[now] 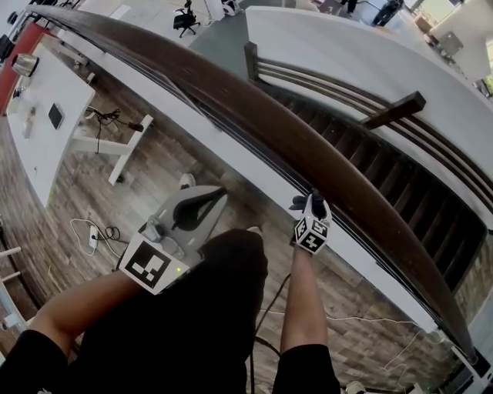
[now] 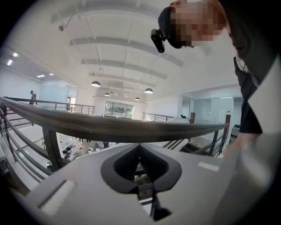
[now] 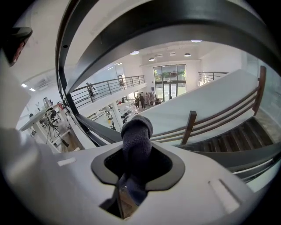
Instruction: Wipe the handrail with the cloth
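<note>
The dark brown handrail (image 1: 254, 115) curves from the top left to the lower right of the head view. My right gripper (image 1: 312, 202) is at its near edge, shut on a dark grey-blue cloth (image 1: 300, 204). In the right gripper view the rolled cloth (image 3: 137, 132) sticks up out of the right gripper (image 3: 136, 151), with the handrail (image 3: 184, 17) arching just above it. My left gripper (image 1: 218, 195) hangs back from the rail, over the person's legs. The left gripper (image 2: 139, 147) is shut and holds nothing, and the handrail (image 2: 109, 128) crosses just above it.
Beyond the rail a wooden staircase (image 1: 400, 177) runs down beside a white wall (image 1: 370, 61). On the floor below stand white desks (image 1: 46, 115), a black office chair (image 1: 185, 19) and loose cables (image 1: 92, 231). Metal bars (image 2: 26, 149) run under the rail.
</note>
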{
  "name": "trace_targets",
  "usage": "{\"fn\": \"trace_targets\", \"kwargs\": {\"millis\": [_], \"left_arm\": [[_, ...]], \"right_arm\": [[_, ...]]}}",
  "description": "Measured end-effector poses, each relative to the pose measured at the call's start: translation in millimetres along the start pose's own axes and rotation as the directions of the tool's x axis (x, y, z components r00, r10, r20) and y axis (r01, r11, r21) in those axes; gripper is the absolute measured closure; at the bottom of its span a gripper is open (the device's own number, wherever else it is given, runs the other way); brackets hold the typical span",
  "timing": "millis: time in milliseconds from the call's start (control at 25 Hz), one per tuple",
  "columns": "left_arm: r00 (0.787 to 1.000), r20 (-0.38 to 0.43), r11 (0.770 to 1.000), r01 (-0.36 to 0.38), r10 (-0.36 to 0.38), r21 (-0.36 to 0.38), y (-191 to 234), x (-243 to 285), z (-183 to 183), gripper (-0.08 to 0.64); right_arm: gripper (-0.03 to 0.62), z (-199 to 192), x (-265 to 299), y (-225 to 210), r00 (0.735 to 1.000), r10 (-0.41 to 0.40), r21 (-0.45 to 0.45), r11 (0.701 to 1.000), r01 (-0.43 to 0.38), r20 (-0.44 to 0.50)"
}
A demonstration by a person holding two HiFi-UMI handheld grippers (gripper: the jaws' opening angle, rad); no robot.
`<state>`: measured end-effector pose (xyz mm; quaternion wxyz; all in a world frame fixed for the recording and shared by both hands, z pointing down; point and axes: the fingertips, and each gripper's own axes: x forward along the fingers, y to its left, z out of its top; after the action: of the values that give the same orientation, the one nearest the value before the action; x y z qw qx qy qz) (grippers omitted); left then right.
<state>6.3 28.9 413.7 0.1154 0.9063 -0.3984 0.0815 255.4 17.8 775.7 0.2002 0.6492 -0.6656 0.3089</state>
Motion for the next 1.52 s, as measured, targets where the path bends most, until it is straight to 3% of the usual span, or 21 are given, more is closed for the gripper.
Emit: {"fn": "trace_targets", "kwargs": {"millis": [200, 360, 480, 600, 760, 920, 1240, 1360, 1520], "left_arm": [[0.998, 0.021, 0.998, 0.063, -0.063, -0.017, 0, 5, 2, 0.56], [0.988, 0.076, 0.99, 0.138, -0.135, -0.029, -2, 9, 20, 0.56], [0.976, 0.103, 0.98, 0.197, -0.194, -0.024, 0, 12, 30, 0.56], [0.975, 0.101, 0.979, 0.203, -0.198, -0.036, 13, 3, 32, 0.56], [0.967, 0.111, 0.97, 0.237, -0.23, -0.052, 31, -12, 43, 0.56], [0.96, 0.128, 0.961, 0.261, -0.248, -0.088, 53, -19, 52, 0.56], [0.943, 0.165, 0.953, 0.3, -0.289, -0.049, 50, -10, 54, 0.56], [0.943, 0.169, 0.954, 0.298, -0.288, -0.035, 46, -5, 56, 0.56], [0.939, 0.199, 0.958, 0.288, -0.279, -0.017, 45, 0, 68, 0.56]], "right_arm": [[0.486, 16, -32, 7, 0.998, -0.005, 0.05, 0.999, 0.002, 0.066], [0.488, 26, -67, 28, 0.994, 0.0, 0.032, 0.999, -0.003, 0.112], [0.489, 46, -103, 34, 0.982, -0.037, 0.078, 0.997, 0.023, 0.184], [0.489, 76, -153, 54, 0.963, -0.057, 0.072, 0.997, 0.04, 0.264], [0.489, 128, -229, 97, 0.913, -0.082, 0.049, 0.996, 0.068, 0.4], [0.489, 174, -293, 137, 0.845, -0.129, 0.104, 0.991, 0.087, 0.518], [0.489, 241, -326, 197, 0.741, -0.063, -0.074, 0.986, 0.151, 0.668], [0.489, 256, -332, 200, 0.72, -0.055, -0.092, 0.982, 0.163, 0.692], [0.489, 267, -336, 199, 0.715, -0.058, -0.088, 0.982, 0.165, 0.697]]}}
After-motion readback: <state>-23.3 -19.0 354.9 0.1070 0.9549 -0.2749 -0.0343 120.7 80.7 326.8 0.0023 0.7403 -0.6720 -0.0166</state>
